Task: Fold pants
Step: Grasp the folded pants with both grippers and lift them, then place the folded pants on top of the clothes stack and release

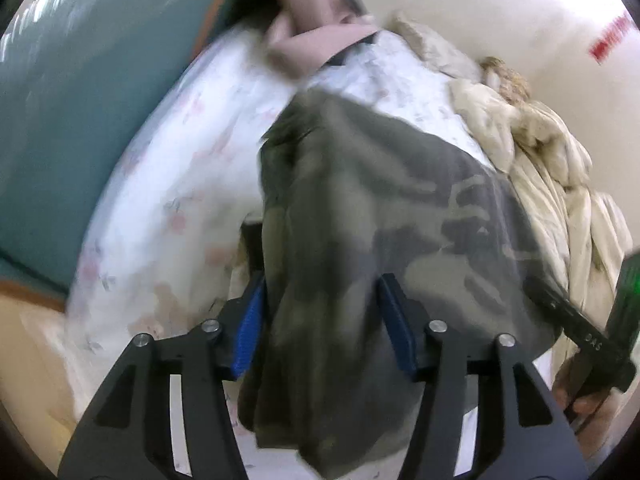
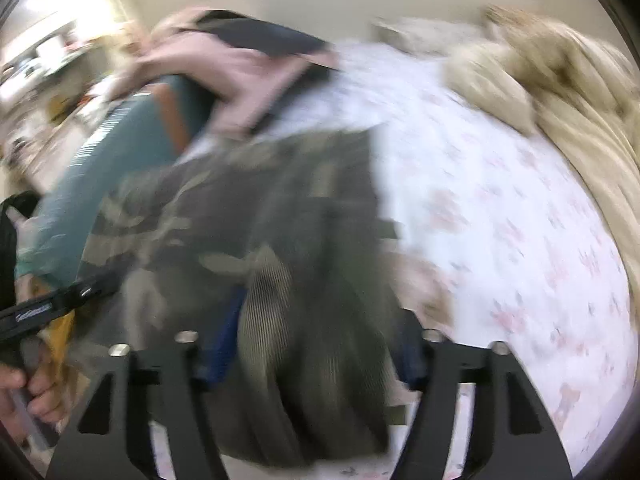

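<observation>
Camouflage pants (image 1: 360,208) in olive and grey hang over a bed with a white floral sheet (image 1: 172,184). My left gripper (image 1: 320,312) has its blue-padded fingers (image 1: 250,328) closed on a bunch of the pants fabric, which drapes down between them. In the right wrist view, my right gripper (image 2: 312,344) grips the pants (image 2: 224,208) at the ribbed waistband (image 2: 264,312), held above the sheet (image 2: 500,208). The right gripper's body (image 1: 580,332) shows at the left view's right edge. The left gripper's body (image 2: 36,312) shows at the right view's left edge. Both views are motion-blurred.
A cream crumpled duvet (image 1: 552,168) lies along the bed's far side, also in the right wrist view (image 2: 568,92). A pink garment (image 1: 312,28) lies at the bed's head. A teal headboard or panel (image 1: 80,112) borders the bed.
</observation>
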The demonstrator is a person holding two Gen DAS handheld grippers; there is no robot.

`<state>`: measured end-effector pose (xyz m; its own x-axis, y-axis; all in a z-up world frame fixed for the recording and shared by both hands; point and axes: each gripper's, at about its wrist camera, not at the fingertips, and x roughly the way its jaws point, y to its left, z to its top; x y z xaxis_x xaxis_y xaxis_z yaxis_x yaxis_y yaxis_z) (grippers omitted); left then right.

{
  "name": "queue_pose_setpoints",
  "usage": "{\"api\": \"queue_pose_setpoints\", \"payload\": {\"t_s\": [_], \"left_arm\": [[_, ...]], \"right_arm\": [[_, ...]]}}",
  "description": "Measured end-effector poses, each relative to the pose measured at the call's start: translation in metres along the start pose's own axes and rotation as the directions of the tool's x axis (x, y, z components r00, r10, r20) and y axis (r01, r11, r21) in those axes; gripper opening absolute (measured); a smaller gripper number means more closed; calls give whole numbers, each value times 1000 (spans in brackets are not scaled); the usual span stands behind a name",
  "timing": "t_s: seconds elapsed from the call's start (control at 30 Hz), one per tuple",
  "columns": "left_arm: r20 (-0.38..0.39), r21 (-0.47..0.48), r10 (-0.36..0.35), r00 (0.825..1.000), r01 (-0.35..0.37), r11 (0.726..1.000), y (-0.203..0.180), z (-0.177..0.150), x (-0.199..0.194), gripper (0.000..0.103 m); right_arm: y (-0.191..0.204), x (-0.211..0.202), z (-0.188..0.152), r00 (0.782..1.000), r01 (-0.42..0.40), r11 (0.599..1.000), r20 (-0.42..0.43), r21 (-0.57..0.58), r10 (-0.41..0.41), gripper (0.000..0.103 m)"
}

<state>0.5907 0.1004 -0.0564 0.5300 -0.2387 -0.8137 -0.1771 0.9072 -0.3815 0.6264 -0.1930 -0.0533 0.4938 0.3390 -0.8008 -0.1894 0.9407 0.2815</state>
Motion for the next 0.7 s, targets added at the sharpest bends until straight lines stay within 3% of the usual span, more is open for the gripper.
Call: {"api": "queue_pose_setpoints", "payload": {"t_s": [0.07,0.17,0.27,0.33,0.4,0.5,0.7], "left_arm": [[85,-6,28,996,-27,1000,8,-3,-11,77],[121,3,45,992,-45,999,12,-7,-27,79],[136,61,108,985,-118,991,10,-7,-46,78],[182,79,152,971,-168,983,4,-15,-72,77],[253,108,197,947,-230,967,4,-31,-98,77],[366,144,246,898,-316,938,-4,-64,-147,81],[407,210,181,895,-285,935,-25,-163,-219,89]], "right_arm": [[-15,-10,-10,995,-88,995,41,54,85,81],[-13,-35,-22,996,-17,999,90,-36,21,82],[-11,-49,-29,998,-2,998,70,-60,6,82],[-5,-67,-35,996,13,998,94,-65,-7,82],[7,-90,-43,991,29,996,133,-86,-17,82],[25,-127,-69,979,47,994,202,-100,-26,82],[57,-212,-160,951,49,996,309,-76,-23,97]]}}
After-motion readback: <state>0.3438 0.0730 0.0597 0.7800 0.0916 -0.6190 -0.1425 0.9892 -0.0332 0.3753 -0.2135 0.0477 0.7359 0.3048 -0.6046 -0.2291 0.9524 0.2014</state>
